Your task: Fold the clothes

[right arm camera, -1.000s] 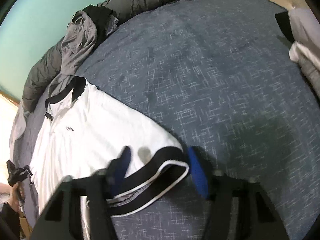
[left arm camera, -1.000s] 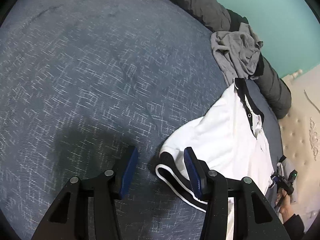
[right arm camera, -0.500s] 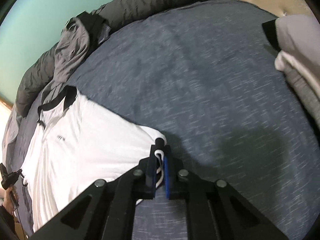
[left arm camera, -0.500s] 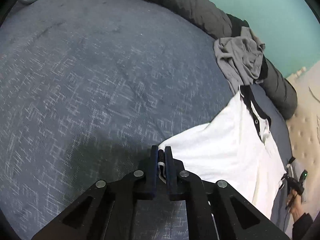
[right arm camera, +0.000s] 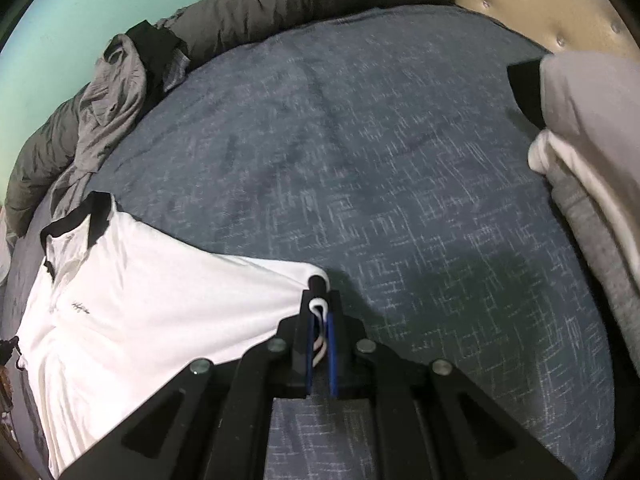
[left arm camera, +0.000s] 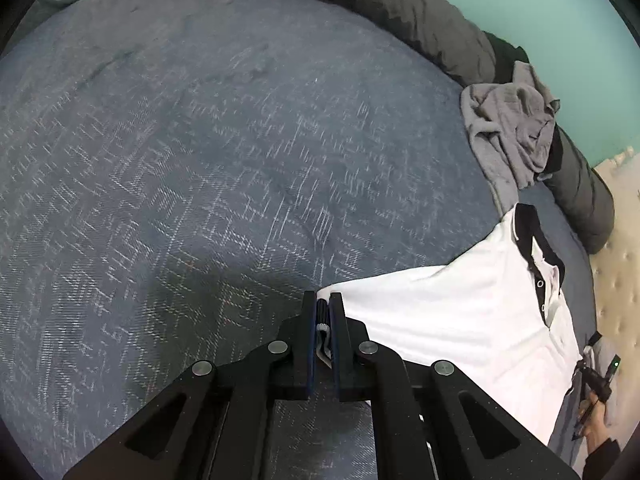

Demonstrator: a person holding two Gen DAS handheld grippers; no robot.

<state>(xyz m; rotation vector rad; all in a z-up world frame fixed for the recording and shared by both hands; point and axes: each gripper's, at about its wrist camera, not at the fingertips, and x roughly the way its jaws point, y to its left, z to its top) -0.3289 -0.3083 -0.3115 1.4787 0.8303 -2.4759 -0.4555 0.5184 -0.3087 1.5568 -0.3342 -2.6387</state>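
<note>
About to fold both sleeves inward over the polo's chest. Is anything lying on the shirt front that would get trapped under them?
Nothing visible does. The polo front is bare white cloth from the collar down to both pinched sleeve cuffs. The grey garment sits beyond the collar, and the folded stack lies well off to the side.

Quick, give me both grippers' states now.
Left gripper: closed on the white polo shirt's sleeve cuff.
Right gripper: closed on its other sleeve cuff.

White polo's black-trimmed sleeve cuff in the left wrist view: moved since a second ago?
Yes. The black-trimmed sleeve cuff, then flat on the blue-grey bedspread, is now bunched in the shut left tongs, pulling the white polo shirt taut toward them.
</note>
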